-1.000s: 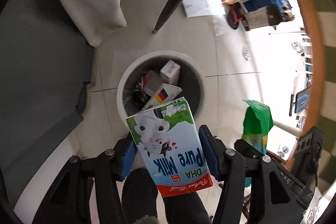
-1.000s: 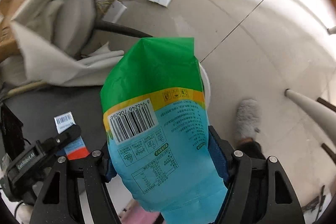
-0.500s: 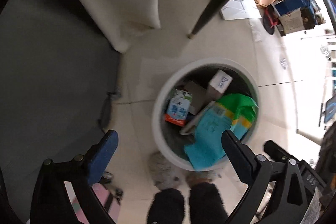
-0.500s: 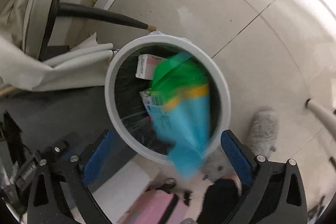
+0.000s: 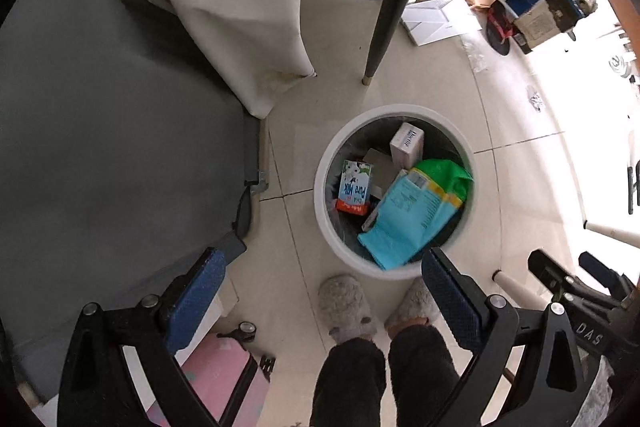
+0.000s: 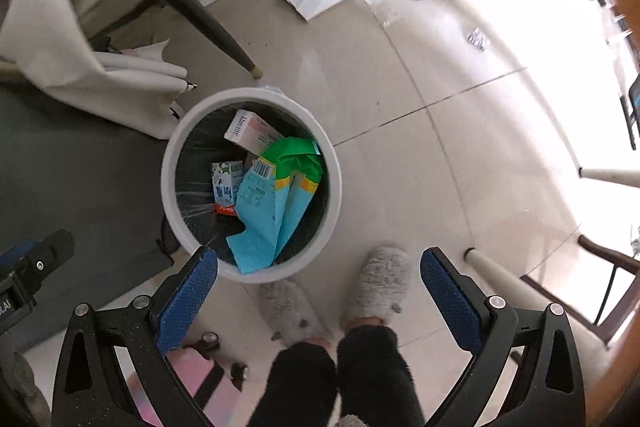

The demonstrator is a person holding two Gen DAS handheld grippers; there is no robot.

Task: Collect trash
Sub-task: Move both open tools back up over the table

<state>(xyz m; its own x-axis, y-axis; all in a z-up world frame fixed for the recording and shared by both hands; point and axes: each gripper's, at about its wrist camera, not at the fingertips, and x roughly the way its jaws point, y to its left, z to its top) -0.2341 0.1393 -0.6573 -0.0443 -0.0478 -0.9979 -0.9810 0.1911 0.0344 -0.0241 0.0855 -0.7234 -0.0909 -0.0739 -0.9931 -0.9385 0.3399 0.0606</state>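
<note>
Looking down past your fingers, the round white bin [image 5: 394, 269] holds a milk carton [image 5: 354, 188], a crumpled blue-green bag [image 5: 416, 211] and a small white box [image 5: 407, 143]. Your left gripper [image 5: 316, 303] and right gripper [image 6: 318, 291] just spread wide (nothing between them), bin lying beyond the fingertips.

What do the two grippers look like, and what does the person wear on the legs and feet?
Both the left gripper and the right gripper have black angular frames with silver screws and two fingers faced with dotted blue pads. White letters mark the black body at the left-wrist view's right edge. The person wears dark fuzzy trousers and grey fluffy slippers.
</note>
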